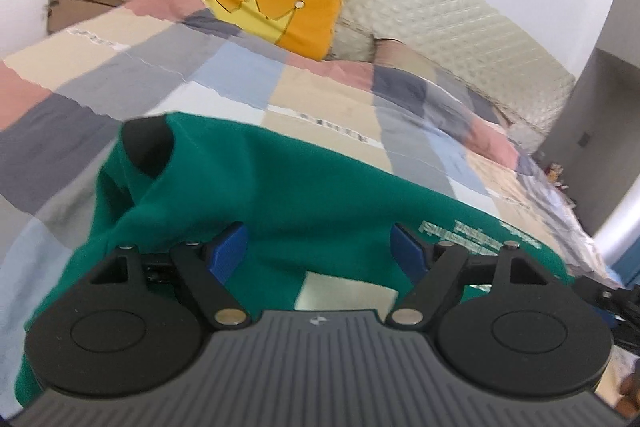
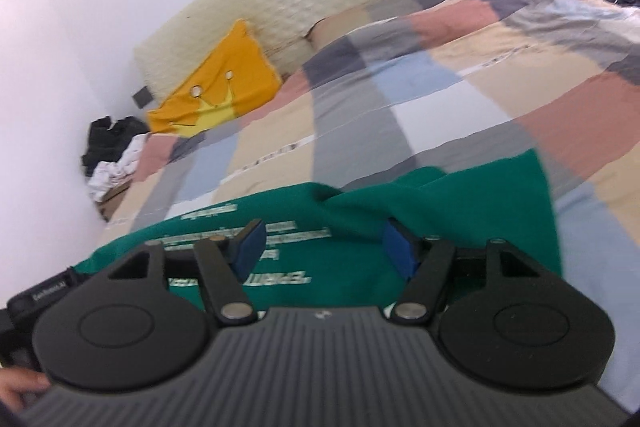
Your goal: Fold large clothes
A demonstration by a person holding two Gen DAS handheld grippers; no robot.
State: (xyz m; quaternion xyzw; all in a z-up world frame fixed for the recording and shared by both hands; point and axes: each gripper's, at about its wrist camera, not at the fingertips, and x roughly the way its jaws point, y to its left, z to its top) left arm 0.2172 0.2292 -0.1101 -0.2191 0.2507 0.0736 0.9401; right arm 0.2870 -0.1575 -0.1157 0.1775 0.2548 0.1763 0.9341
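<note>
Jaws apart on both grippers, left (image 1: 320, 251) and right (image 2: 326, 247), above one green garment (image 1: 304, 187).

Left wrist view sits low and close over the green garment (image 1: 312, 195), looking along the bed (image 1: 100, 75) toward its head edge and the yellow pillow (image 1: 280, 7). Right wrist view, rolled, hangs just as near, facing the same head edge. Both share garment, patchwork cover and pillow.
</note>
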